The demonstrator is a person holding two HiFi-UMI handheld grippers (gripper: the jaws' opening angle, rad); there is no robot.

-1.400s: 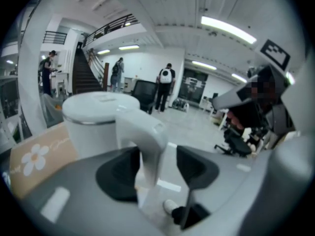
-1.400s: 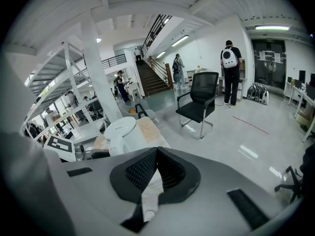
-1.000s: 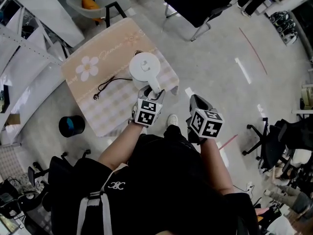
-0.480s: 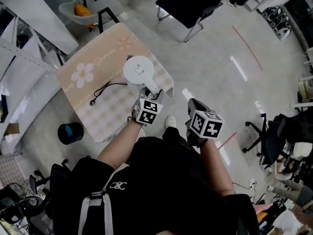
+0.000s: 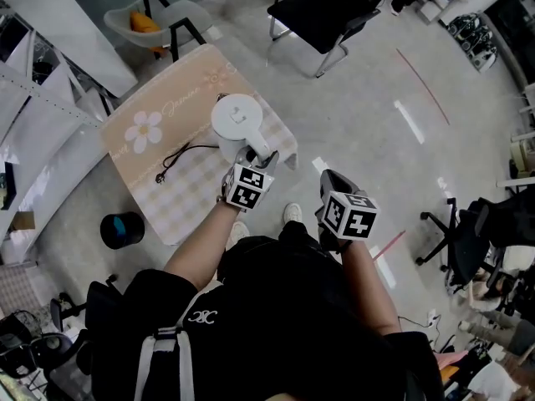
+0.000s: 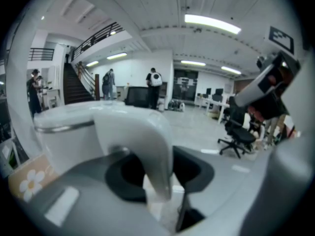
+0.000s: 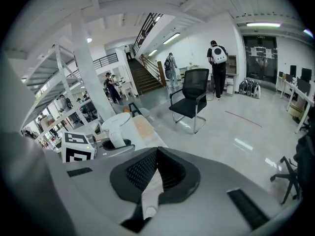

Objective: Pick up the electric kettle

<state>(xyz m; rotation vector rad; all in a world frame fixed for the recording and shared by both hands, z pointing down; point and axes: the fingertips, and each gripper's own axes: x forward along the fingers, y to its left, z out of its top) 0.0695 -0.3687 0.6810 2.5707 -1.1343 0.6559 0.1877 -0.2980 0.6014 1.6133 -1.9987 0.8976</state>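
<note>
A white electric kettle point(image 5: 236, 117) stands on a low table with a peach flowered cloth point(image 5: 159, 182). Its black cord point(image 5: 180, 151) trails off to the left. My left gripper point(image 5: 257, 155) reaches from the near side and is shut on the kettle's curved white handle point(image 6: 147, 141), which fills the space between the jaws in the left gripper view. The kettle body point(image 6: 69, 132) sits just beyond. My right gripper point(image 5: 328, 178) hangs over the floor to the right of the table, shut, with nothing between its ribbed pads point(image 7: 142, 168). From there the kettle point(image 7: 116, 127) shows at the left.
A black visitor chair point(image 5: 334, 11) stands beyond the table, and a grey chair point(image 5: 163, 15) holding something orange at the back left. A black round bin point(image 5: 122, 229) sits on the floor left of the table. White shelving point(image 5: 42, 98) lines the left; an office chair point(image 5: 456, 241) is at the right.
The left gripper stays at the kettle's handle and has rolled slightly. The kettle still stands on the cloth. The right gripper has not moved.
</note>
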